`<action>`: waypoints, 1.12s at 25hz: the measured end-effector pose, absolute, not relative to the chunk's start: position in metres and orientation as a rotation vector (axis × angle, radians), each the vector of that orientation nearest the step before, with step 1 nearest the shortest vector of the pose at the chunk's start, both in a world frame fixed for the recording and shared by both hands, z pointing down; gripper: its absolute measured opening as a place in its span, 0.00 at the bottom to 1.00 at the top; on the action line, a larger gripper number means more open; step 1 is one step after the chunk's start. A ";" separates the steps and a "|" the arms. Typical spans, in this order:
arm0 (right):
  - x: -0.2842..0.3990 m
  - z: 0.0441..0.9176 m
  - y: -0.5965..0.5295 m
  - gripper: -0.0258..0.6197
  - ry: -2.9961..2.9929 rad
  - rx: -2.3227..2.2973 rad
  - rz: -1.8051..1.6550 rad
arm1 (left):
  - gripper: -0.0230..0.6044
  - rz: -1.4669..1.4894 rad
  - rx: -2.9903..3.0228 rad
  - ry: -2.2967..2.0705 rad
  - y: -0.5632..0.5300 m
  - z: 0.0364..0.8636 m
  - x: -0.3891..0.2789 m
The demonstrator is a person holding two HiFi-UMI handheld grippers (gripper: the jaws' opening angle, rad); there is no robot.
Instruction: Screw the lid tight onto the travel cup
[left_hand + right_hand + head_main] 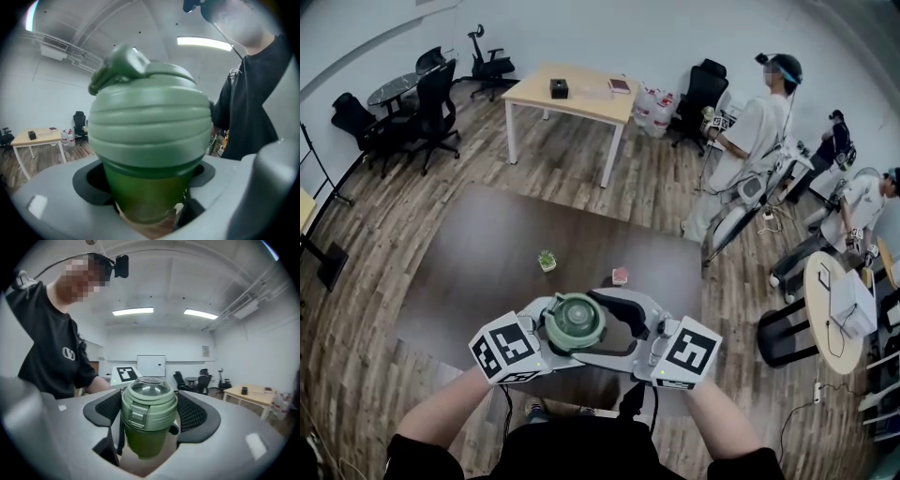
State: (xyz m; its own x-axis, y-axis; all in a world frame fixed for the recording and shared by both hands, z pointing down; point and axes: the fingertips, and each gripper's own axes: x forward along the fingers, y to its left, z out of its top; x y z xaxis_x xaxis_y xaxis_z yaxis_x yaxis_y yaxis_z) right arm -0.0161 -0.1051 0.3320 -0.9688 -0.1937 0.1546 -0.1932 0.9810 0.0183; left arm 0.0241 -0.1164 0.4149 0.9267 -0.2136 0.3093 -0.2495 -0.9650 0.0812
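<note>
The left gripper (147,182) is clamped on the translucent dark-green plastic travel cup (140,204), its dark pads pressed to either side of the body just below the pale-green ribbed plastic lid (149,401). The right gripper (149,412) faces it from the opposite side, with its black mesh pads closed on the lid's rim. The cup hangs upright between the two grippers, above the near edge of a dark brown rectangular table (487,267). Beyond the grippers, a small green potted plant (547,260) and a small pink object (621,276) rest on that table, well apart from the cup.
</note>
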 end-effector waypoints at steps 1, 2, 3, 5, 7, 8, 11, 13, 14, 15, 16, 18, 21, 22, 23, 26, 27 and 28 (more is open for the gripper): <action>-0.018 0.333 -0.110 0.64 -2.960 0.452 0.018 | 0.70 0.461 2.952 -0.414 -0.122 0.416 0.021; -0.019 0.335 -0.114 0.64 -2.930 0.622 0.042 | 0.70 0.474 2.941 -0.467 -0.127 0.418 0.019; -0.019 0.337 -0.117 0.64 -2.886 0.787 0.064 | 0.70 0.494 2.936 -0.512 -0.131 0.420 0.018; -0.017 0.340 -0.119 0.64 -2.795 1.054 0.088 | 0.70 0.523 2.935 -0.566 -0.136 0.424 0.019; -0.014 0.342 -0.119 0.64 -2.746 1.185 0.087 | 0.70 0.520 2.931 -0.569 -0.136 0.425 0.023; -0.014 0.344 -0.119 0.64 -2.739 1.191 0.080 | 0.70 0.512 2.929 -0.560 -0.135 0.426 0.024; -0.017 0.340 -0.115 0.65 -2.807 1.030 0.058 | 0.70 0.478 2.925 -0.526 -0.135 0.425 0.022; -0.013 0.325 -0.110 0.65 -2.906 0.866 0.030 | 0.70 0.452 2.933 -0.495 -0.134 0.422 0.020; -0.010 0.319 -0.107 0.65 -2.944 0.769 0.015 | 0.70 0.434 2.938 -0.469 -0.132 0.419 0.020; -0.007 0.316 -0.105 0.65 -2.968 0.657 0.015 | 0.70 0.410 2.942 -0.430 -0.129 0.416 0.021; -0.005 0.316 -0.104 0.65 -2.976 0.531 0.027 | 0.70 0.386 2.945 -0.383 -0.125 0.412 0.022; -0.004 0.323 -0.098 0.65 -2.961 0.257 0.025 | 0.70 0.371 2.963 -0.289 -0.115 0.406 0.026; -0.007 0.335 -0.088 0.65 -2.927 -0.020 -0.003 | 0.70 0.442 3.009 -0.228 -0.101 0.409 0.029; -0.009 0.335 -0.088 0.65 -2.931 -0.046 0.000 | 0.70 0.445 3.010 -0.237 -0.101 0.410 0.028; -0.011 0.334 -0.090 0.65 -2.940 -0.033 -0.003 | 0.70 0.432 3.001 -0.263 -0.104 0.408 0.027; -0.019 0.332 -0.106 0.65 -2.963 0.232 -0.019 | 0.70 0.393 2.960 -0.420 -0.123 0.405 0.017; -0.023 0.333 -0.112 0.65 -2.952 0.382 -0.007 | 0.70 0.396 2.947 -0.485 -0.131 0.406 0.013; -0.026 0.334 -0.116 0.65 -2.928 0.545 0.007 | 0.70 0.405 2.937 -0.546 -0.138 0.408 0.010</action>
